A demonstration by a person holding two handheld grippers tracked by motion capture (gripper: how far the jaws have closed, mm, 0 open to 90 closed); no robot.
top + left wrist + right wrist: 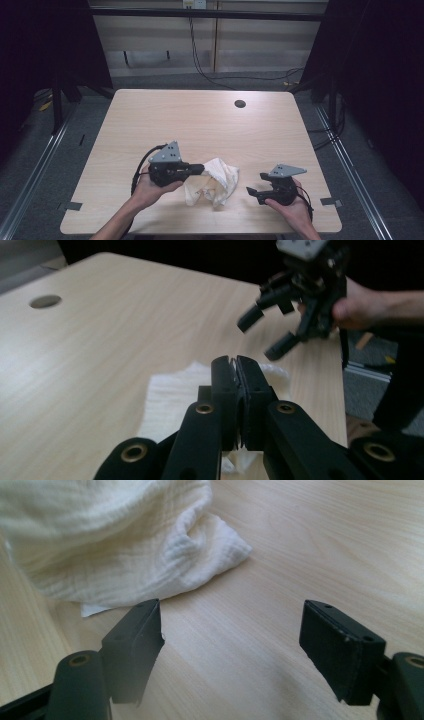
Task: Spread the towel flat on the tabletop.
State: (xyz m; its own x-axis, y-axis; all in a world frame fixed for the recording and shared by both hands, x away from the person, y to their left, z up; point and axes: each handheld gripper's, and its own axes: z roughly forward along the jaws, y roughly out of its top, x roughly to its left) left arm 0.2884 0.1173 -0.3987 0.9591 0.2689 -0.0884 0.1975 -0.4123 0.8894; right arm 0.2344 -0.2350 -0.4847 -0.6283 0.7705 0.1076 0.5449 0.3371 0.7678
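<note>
A crumpled white cloth [216, 181] lies near the table's front edge, between the two hands. My left gripper [200, 169] is shut on the cloth's upper left corner and holds that part raised off the wood. In the left gripper view the jaws [237, 365] are pressed together, with the cloth [170, 395] hanging below them. My right gripper [254, 192] hovers a short way right of the cloth, open and holding nothing. In the right gripper view its jaws [232, 630] stand wide apart over bare wood, with the cloth [110, 545] ahead and to the left.
The light wooden table [200, 120] has a round cable hole [240, 104] at the back right. Dark floor, metal rails and cables surround the table. A hand holds the right gripper [265, 332] near the table's edge.
</note>
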